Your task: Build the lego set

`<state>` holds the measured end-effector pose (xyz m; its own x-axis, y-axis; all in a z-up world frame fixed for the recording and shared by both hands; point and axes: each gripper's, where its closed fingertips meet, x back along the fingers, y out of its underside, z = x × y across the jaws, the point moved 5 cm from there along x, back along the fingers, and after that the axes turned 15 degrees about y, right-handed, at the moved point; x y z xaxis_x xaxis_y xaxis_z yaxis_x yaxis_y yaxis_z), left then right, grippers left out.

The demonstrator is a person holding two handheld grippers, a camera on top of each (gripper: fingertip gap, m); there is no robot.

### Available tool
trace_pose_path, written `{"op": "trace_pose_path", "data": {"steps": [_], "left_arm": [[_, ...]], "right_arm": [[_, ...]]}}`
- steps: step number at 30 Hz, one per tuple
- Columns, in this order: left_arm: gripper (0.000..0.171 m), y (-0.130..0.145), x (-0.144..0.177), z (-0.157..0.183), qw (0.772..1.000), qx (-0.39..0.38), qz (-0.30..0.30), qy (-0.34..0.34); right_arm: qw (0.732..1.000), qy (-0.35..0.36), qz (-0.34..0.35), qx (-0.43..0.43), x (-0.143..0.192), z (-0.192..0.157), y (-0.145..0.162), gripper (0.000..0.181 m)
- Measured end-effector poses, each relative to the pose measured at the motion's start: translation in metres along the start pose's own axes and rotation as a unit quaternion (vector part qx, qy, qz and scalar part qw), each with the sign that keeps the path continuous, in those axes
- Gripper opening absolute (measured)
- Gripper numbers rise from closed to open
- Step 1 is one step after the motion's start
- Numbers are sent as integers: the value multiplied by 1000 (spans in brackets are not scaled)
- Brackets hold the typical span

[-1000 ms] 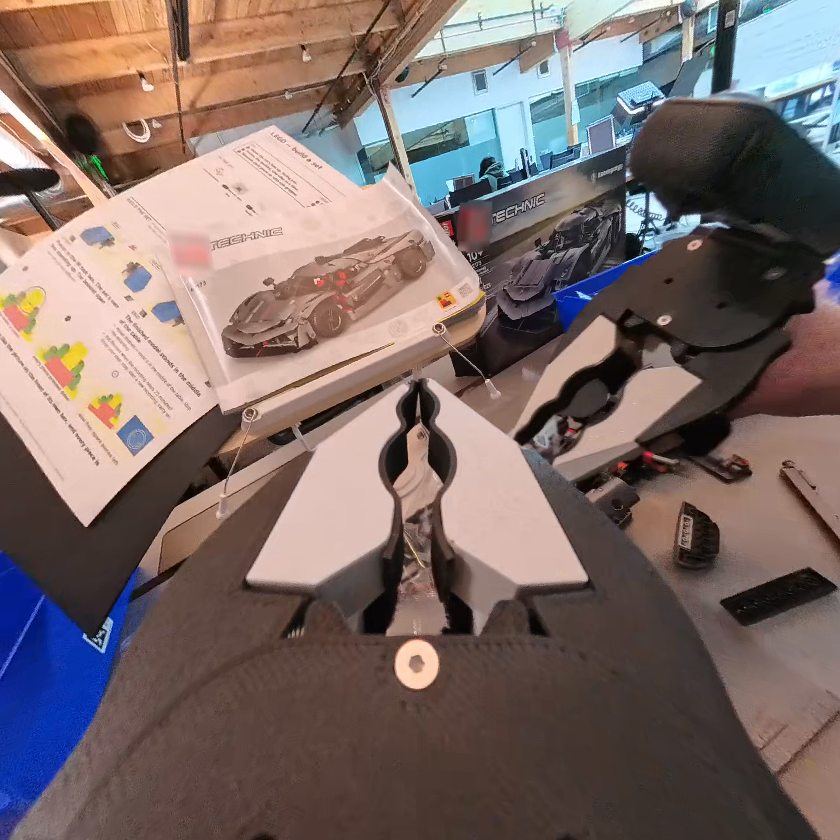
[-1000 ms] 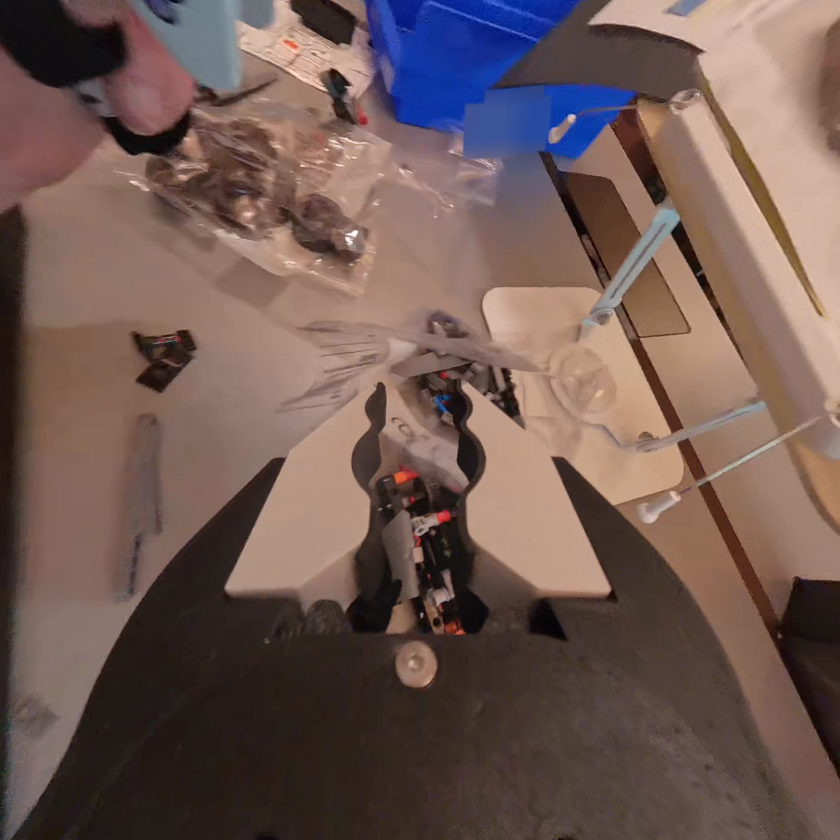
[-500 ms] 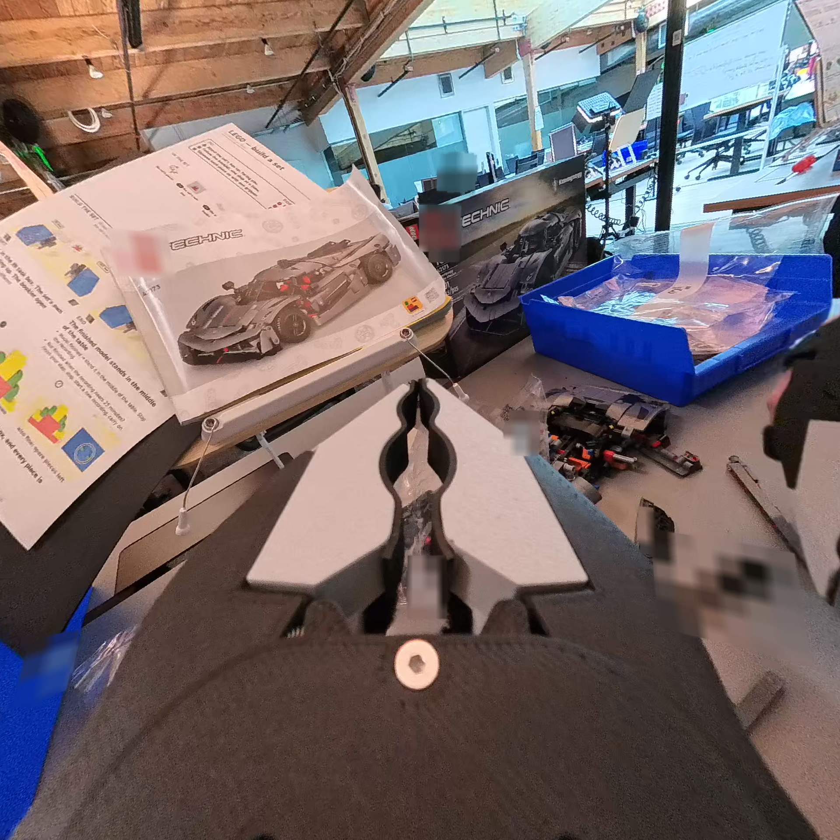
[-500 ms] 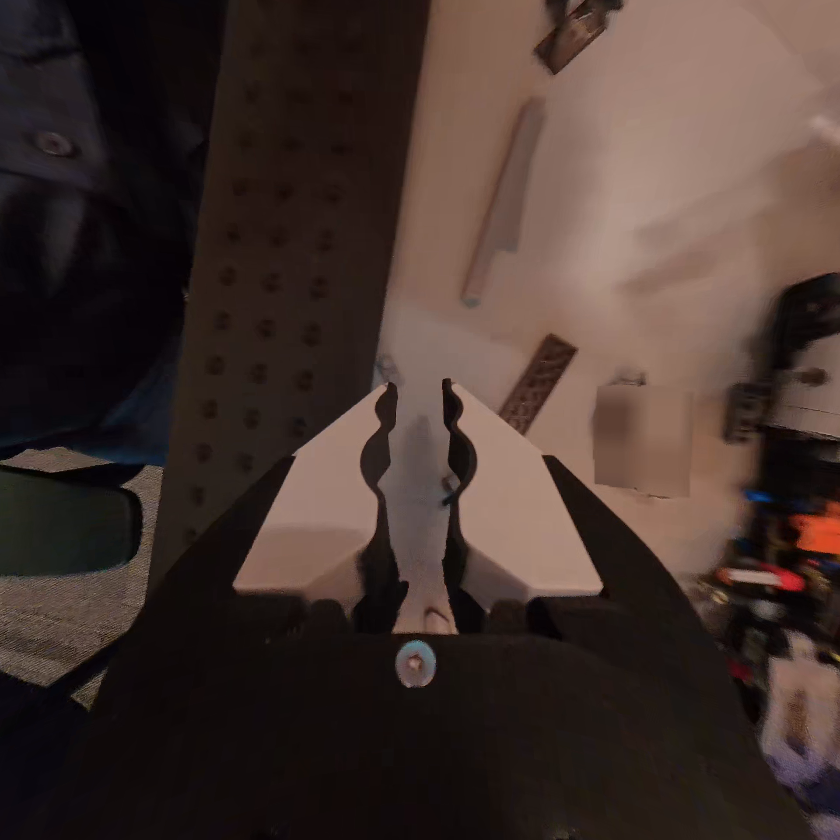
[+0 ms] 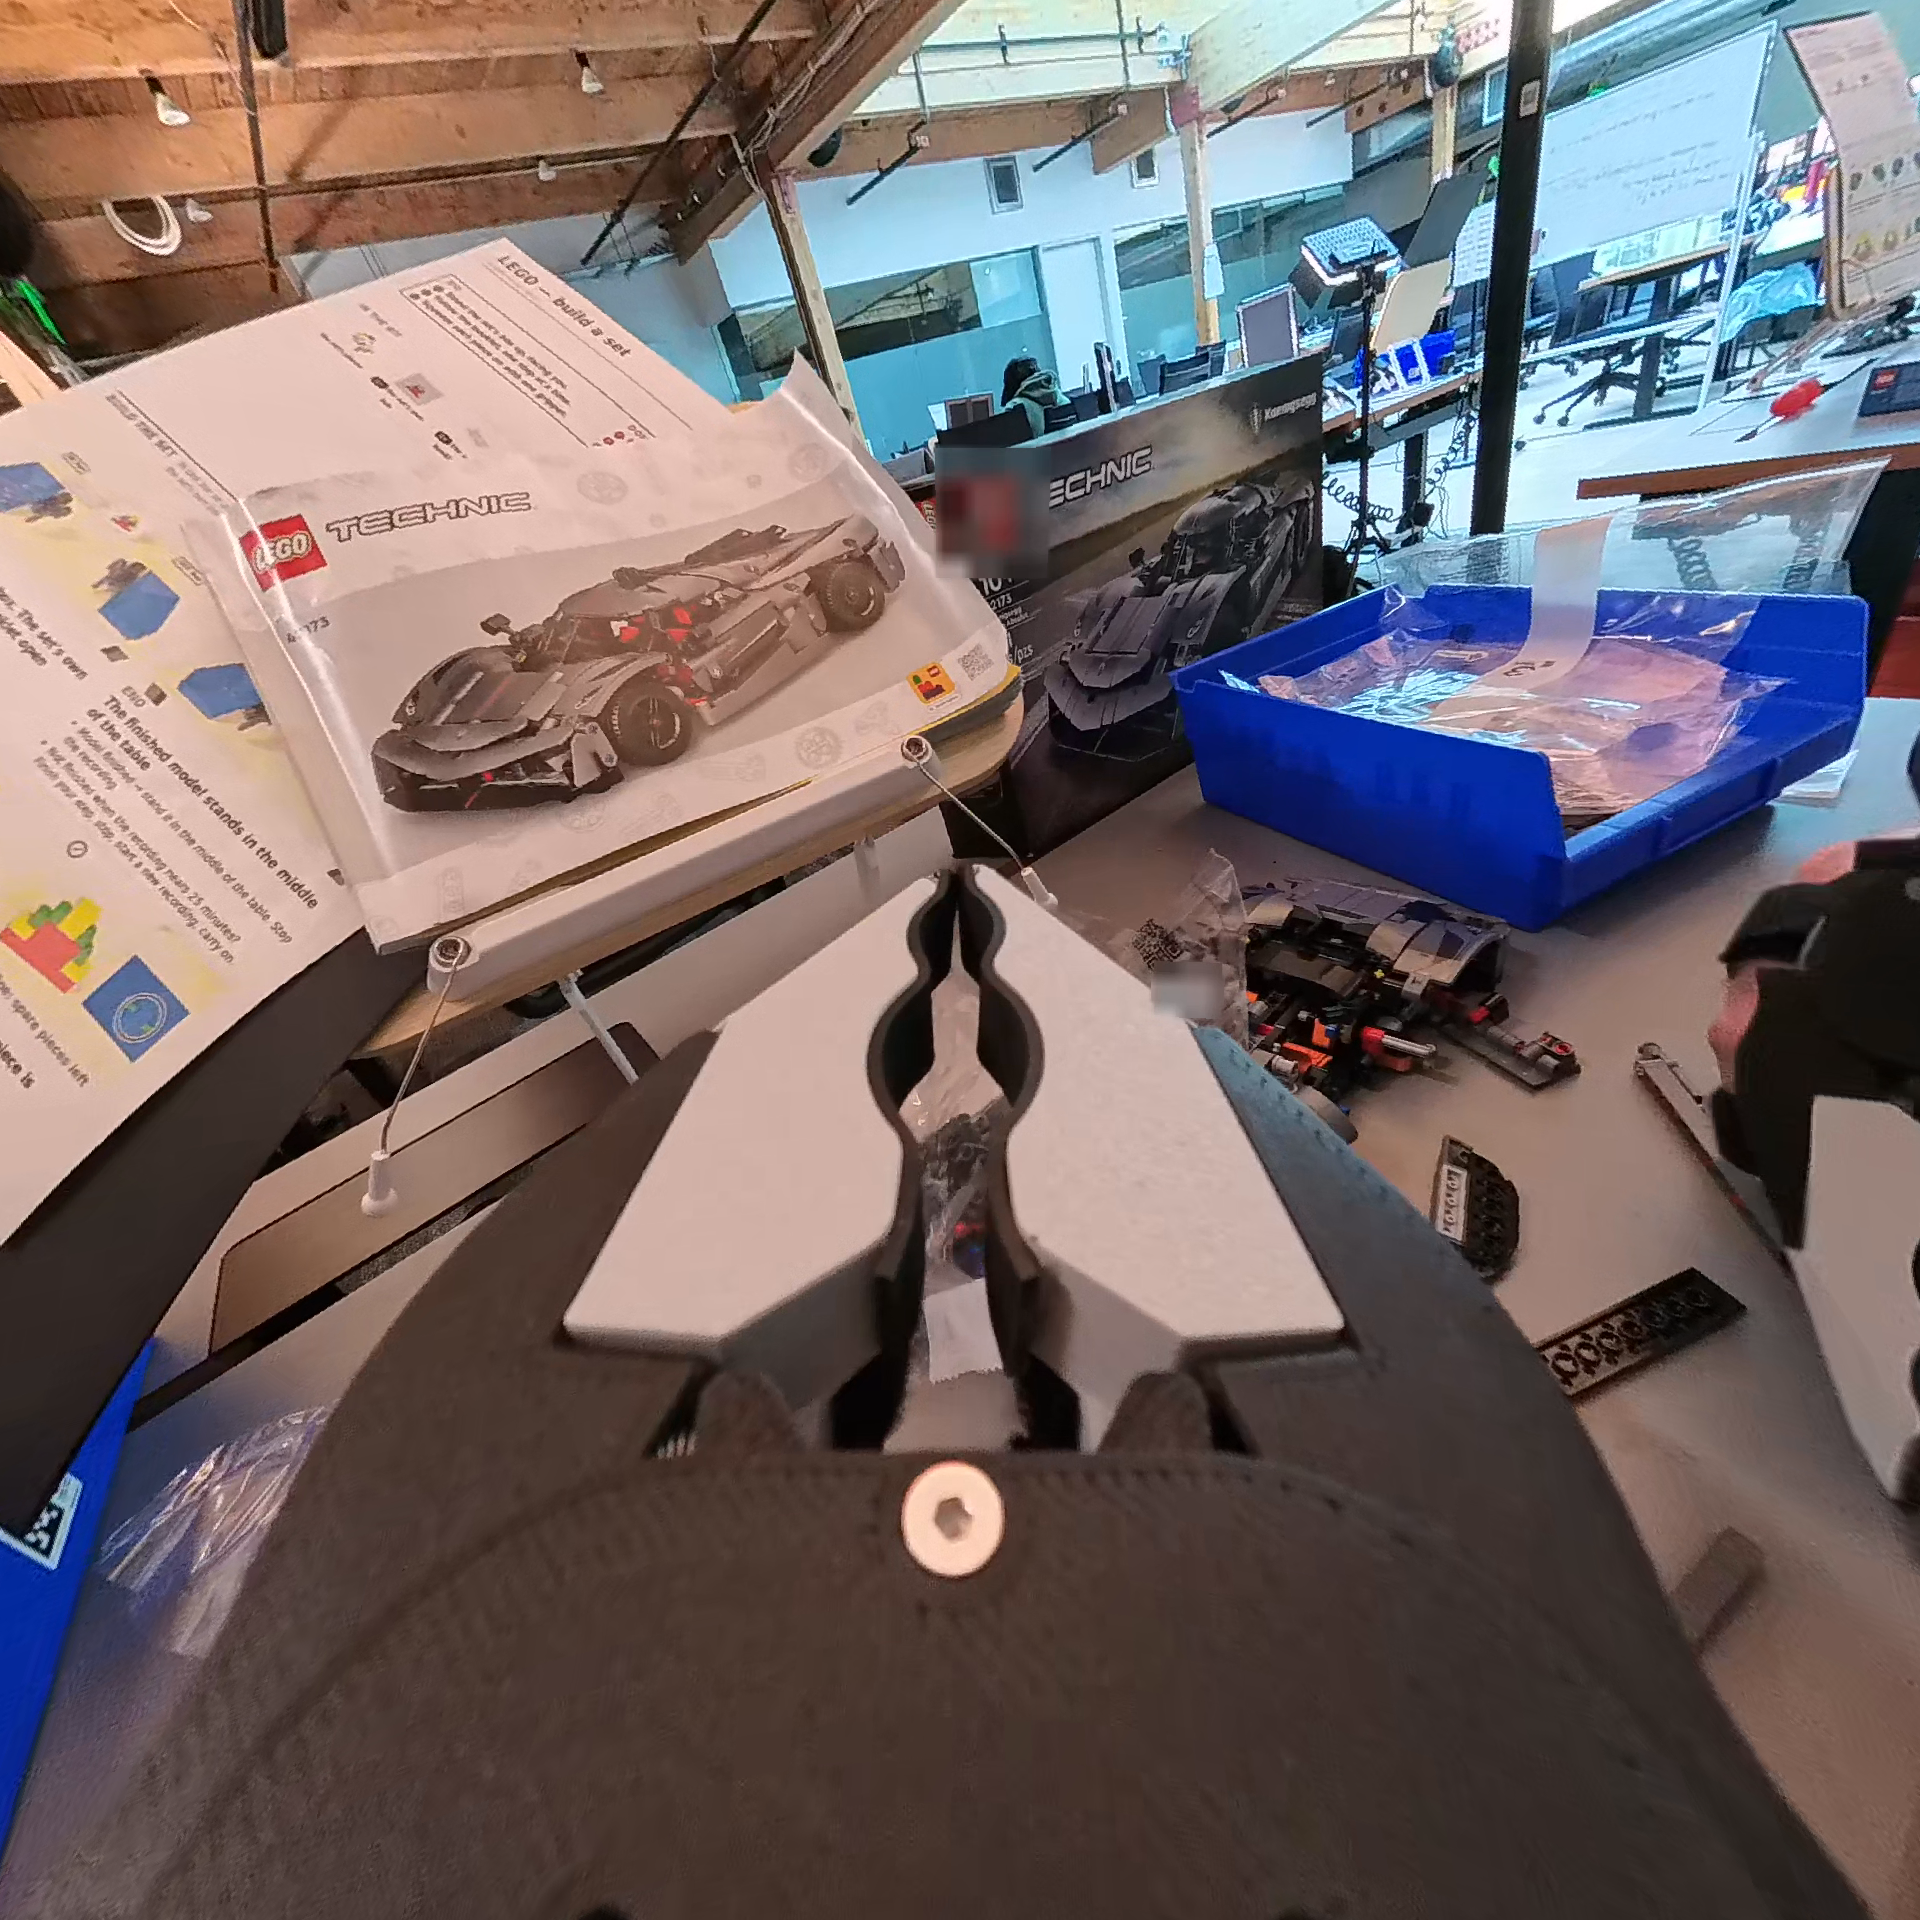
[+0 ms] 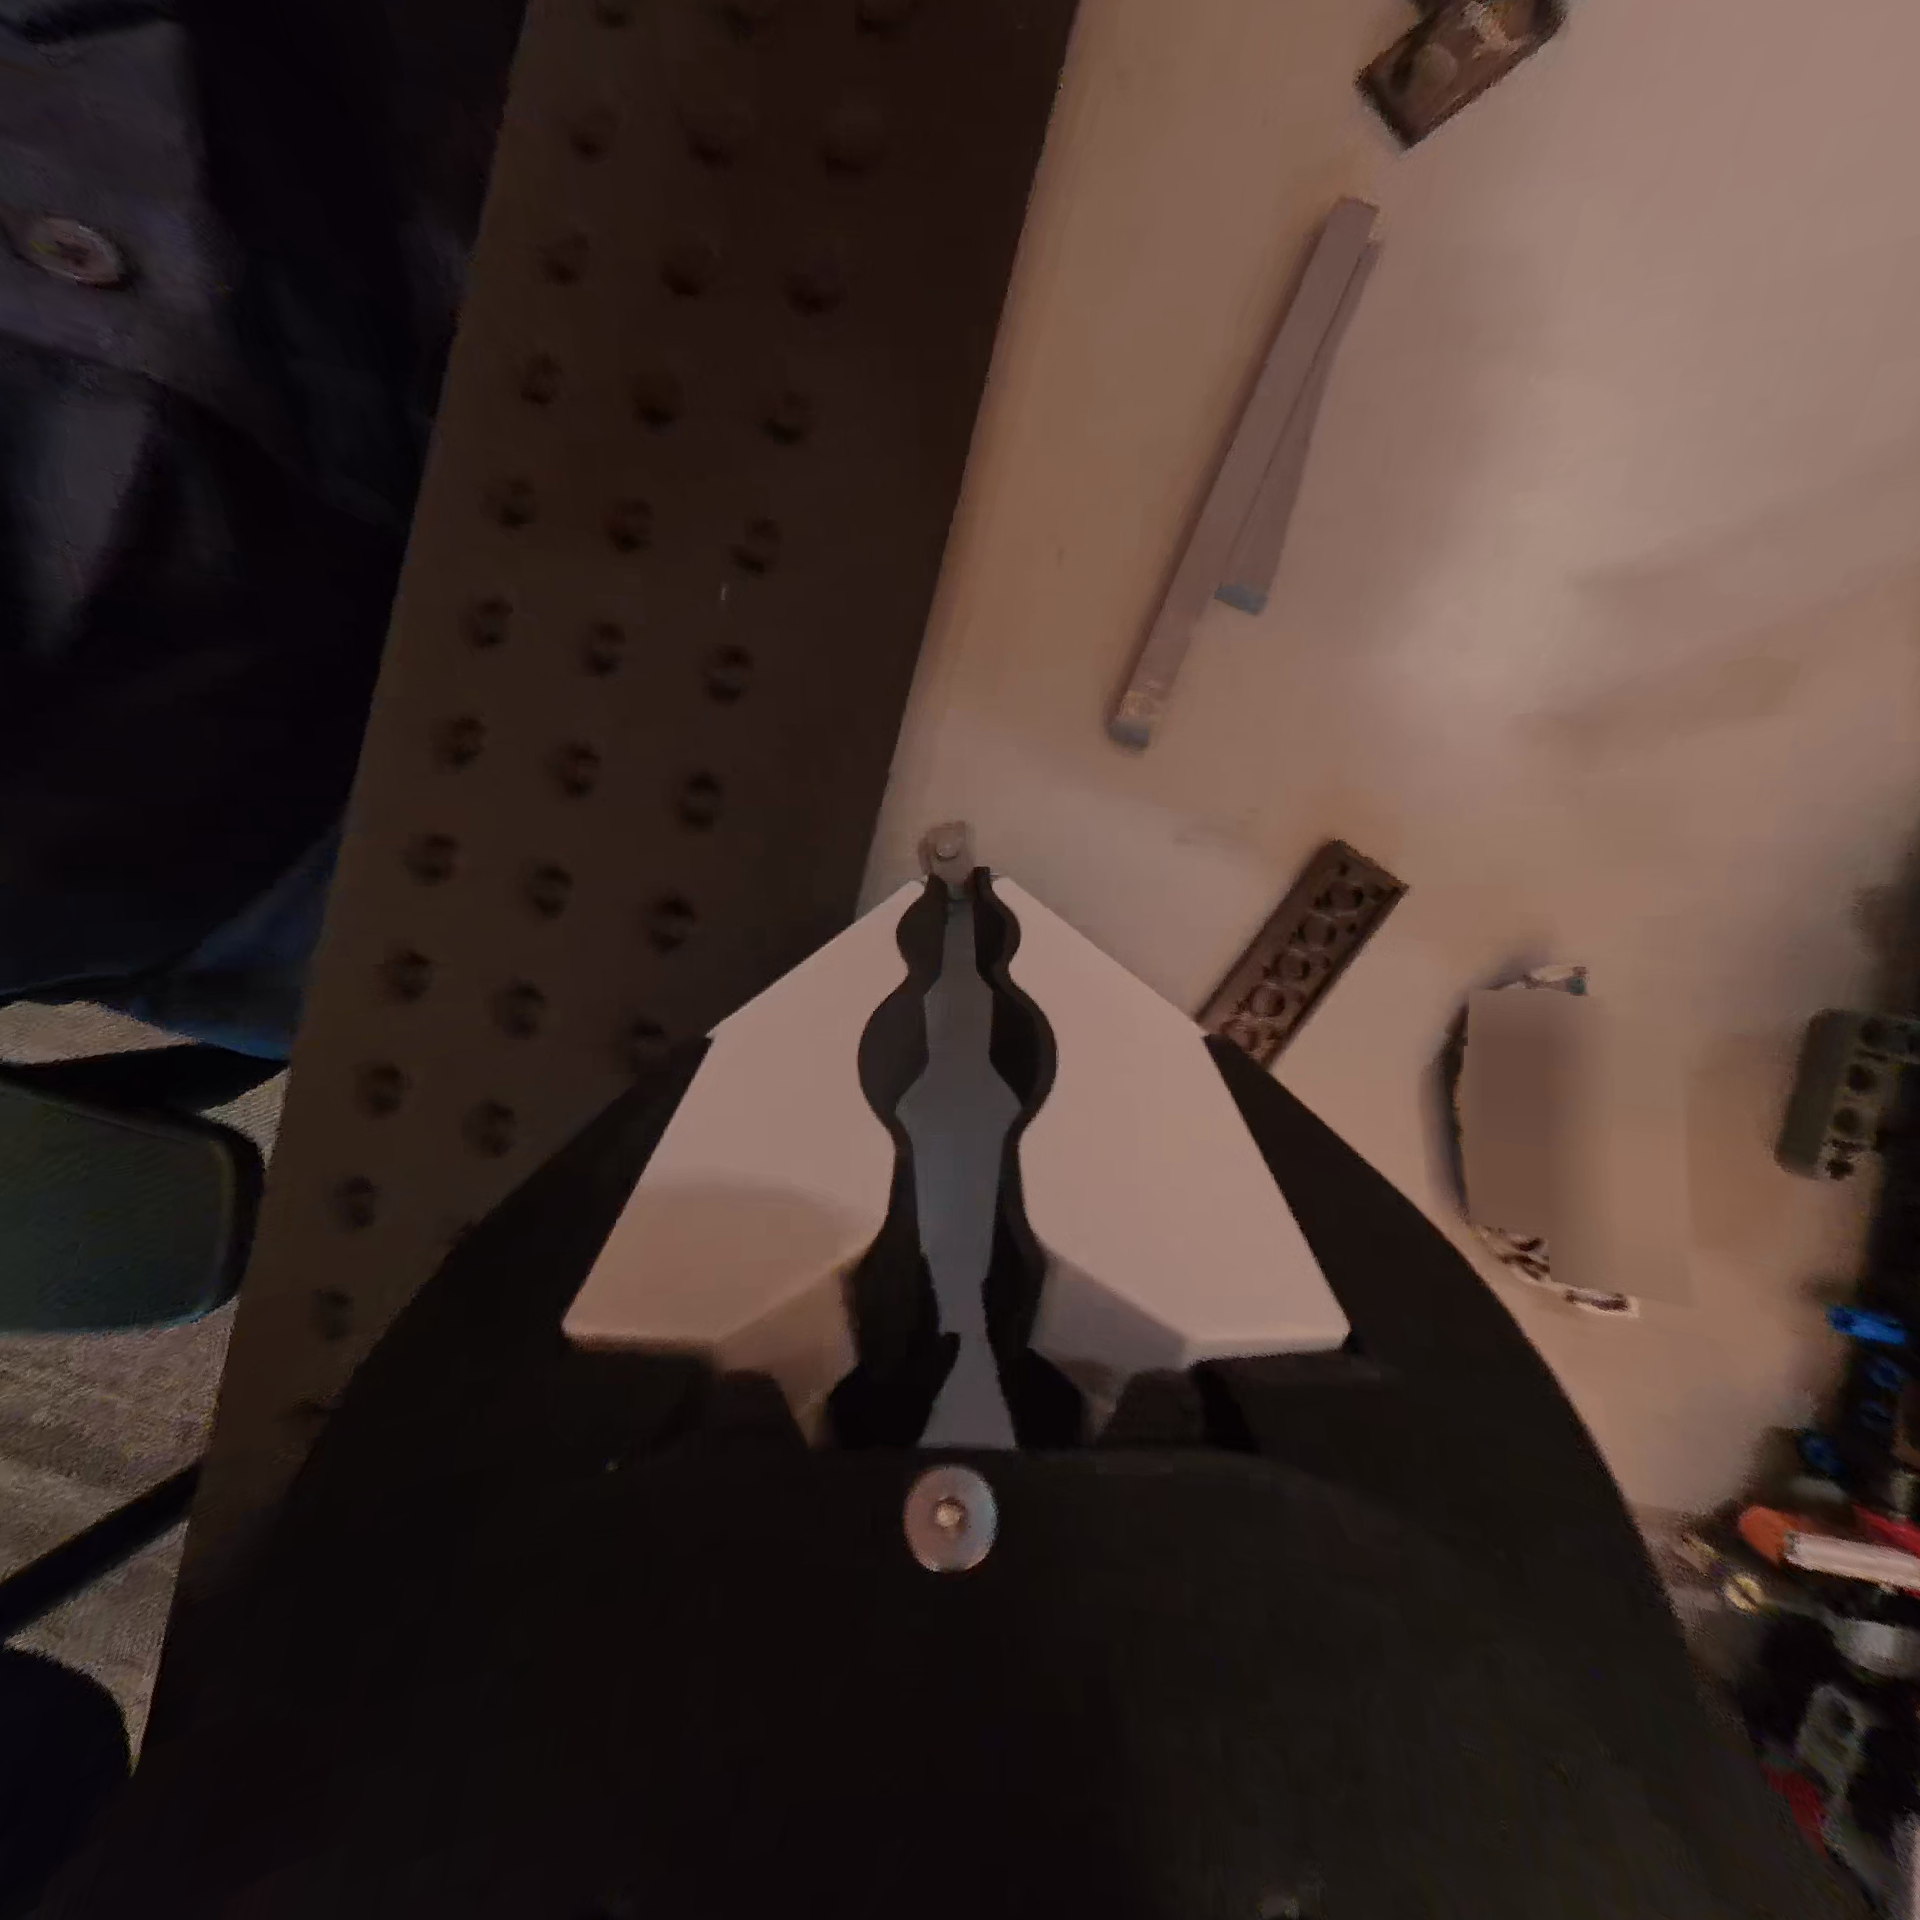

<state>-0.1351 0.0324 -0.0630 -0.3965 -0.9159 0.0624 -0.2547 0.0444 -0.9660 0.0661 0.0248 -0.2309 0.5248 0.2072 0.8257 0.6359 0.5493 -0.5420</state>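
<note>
**Both grippers pinch shut above the table**

Left gripper is clamped on a clear plastic bag of small parts, caught between its fingers. Right of it, on the grey table, lies the part-built car model. Right gripper nips a small grey piece at its fingertips, with a black studded plate just beside.
</note>
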Motion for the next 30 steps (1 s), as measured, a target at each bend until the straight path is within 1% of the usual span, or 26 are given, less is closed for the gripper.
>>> {"op": "trace_pose_path", "data": {"steps": [2, 5, 6, 7, 9, 11, 12, 13, 15, 18, 19, 21, 22, 23, 25, 27, 30], "left_arm": [[0, 1, 0, -1, 1000, 2, 0, -1], [0, 1, 0, -2, 1000, 4, 2, -3], [0, 1, 0, -2, 1000, 5, 2, -3], [0, 2, 0, -2, 1000, 5, 1, -3], [0, 4, 0, -3, 1000, 7, -1, -4], [0, 5, 0, -5, 1000, 10, -3, -6], [0, 6, 1, -6, 1000, 11, -3, -7], [0, 6, 1, -6, 1000, 14, -2, -7], [0, 6, 4, -8, 1000, 18, 2, -8], [0, 3, 6, -8, 1000, 24, 11, -5], [0, 2, 6, -7, 1000, 25, 13, -3], [0, 1, 6, -5, 1000, 23, 13, 1], [0, 0, 5, -4, 1000, 23, 12, 4], [0, 0, 4, -2, 1000, 23, 12, 8], [0, -2, 3, 1, 1000, 19, 11, 12], [0, -3, 2, 4, 1000, 15, 9, 16], [0, -2, -1, 7, 1000, 12, 5, 21]], "right_arm": [[998, 53, 25, -7, 8, 17, -10, 3], [984, 139, 110, -12, 37, 50, -48, 3], [976, 181, 123, -9, 45, 66, -60, 3], [970, 207, 131, -10, 51, 80, -71, 3], [961, 240, 132, -26, 53, 112, -85, 3], [952, 284, 106, -41, 45, 146, -87, 4], [950, 295, 83, -51, 39, 158, -85, 16], [950, 295, 76, -60, 35, 164, -85, 27], [946, 300, 106, -54, 39, 160, -93, 24], [935, 337, 107, -29, 59, 146, -88, 21], [936, 334, 107, -29, 67, 139, -83, 18], [937, 338, 84, -37, 87, 126, -62, 16], [944, 320, 67, -38, 95, 114, -48, 17], [956, 288, 43, -44, 101, 100, -32, 15], [967, 241, -26, -73, 109, 76, 10, 19], [973, 186, -96, -93, 108, 52, 54, 20], [965, 160, -157, -134, 106, 32, 106, 21]]}}
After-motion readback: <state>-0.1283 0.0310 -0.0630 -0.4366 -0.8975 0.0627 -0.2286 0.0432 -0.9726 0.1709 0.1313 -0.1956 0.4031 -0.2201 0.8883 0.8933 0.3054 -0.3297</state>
